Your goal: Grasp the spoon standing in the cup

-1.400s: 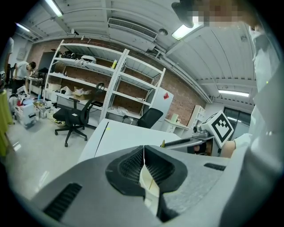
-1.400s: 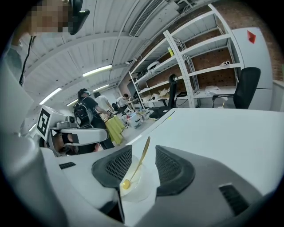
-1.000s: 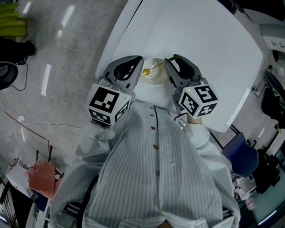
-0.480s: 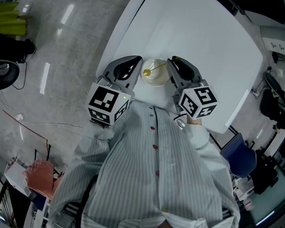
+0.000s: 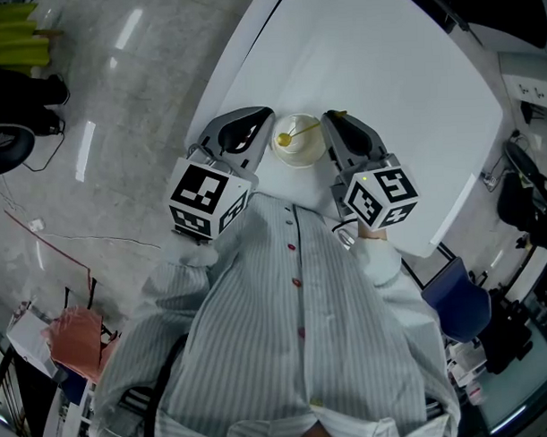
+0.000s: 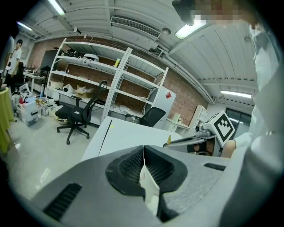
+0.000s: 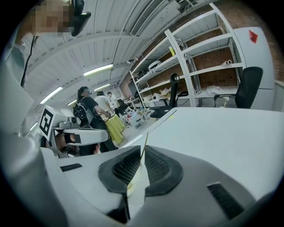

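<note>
change, right gripper: the right gripper (image 5: 331,120) had its jaws wide apart a second ago; they are now narrow and closing, with the spoon handle between the pads
change, spoon: the spoon (image 5: 299,132) handle now reaches up-right to the right gripper's tip; before, it stopped short of it
change, cup: the cup (image 5: 312,153) has barely shifted, staying at frame centre-top
change, left gripper: the left gripper (image 5: 263,118) stays in the same spot, just left of the cup
left gripper state: jaws together in its own view (image 6: 143,148)
right gripper state: own view (image 7: 143,148) shows the pads pinching the thin yellow handle (image 7: 144,144), which stands up from the gap
spoon place: bowl end in the cup, handle leaning right, between the two grippers
cup place: on the near edge of the table, close to the person's striped shirt (image 5: 286,329)
surface: white table (image 5: 385,66), tilted across the upper right of the head view
floor: glossy grey floor (image 5: 117,102) at upper left, cables at left edge
room: white shelving (image 6: 102,84) against a brick wall, black office chair (image 6: 77,115) at left centre
people: bystanders (image 7: 91,111) at left centre of the right gripper view
</note>
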Motion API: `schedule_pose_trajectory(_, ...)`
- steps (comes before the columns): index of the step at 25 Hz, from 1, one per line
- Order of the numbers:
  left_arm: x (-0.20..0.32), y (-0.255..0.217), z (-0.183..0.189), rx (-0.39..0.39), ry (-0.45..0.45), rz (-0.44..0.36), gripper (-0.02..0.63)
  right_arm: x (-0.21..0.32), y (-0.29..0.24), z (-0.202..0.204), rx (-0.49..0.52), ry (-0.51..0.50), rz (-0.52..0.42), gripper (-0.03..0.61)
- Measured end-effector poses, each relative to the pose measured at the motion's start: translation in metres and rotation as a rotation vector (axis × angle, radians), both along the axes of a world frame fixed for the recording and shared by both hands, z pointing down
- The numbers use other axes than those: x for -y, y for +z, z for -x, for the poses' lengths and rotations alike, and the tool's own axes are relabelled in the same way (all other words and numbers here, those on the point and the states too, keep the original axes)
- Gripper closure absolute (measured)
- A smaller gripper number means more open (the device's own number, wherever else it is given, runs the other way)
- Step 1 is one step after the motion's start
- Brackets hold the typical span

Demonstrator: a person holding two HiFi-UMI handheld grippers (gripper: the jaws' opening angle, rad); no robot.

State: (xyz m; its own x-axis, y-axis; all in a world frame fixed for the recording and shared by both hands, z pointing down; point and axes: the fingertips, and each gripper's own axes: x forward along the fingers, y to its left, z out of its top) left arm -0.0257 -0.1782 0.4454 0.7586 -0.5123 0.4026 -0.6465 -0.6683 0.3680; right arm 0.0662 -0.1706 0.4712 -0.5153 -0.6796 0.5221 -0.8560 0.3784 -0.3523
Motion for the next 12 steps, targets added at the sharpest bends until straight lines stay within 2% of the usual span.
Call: schedule_pose_trajectory(12, 0.000, -0.014, 0.004, -0.011, -0.004, -0.029, 0.603, 0.001, -0.018, 0.006, 0.041, 0.008, -0.020, 0.566)
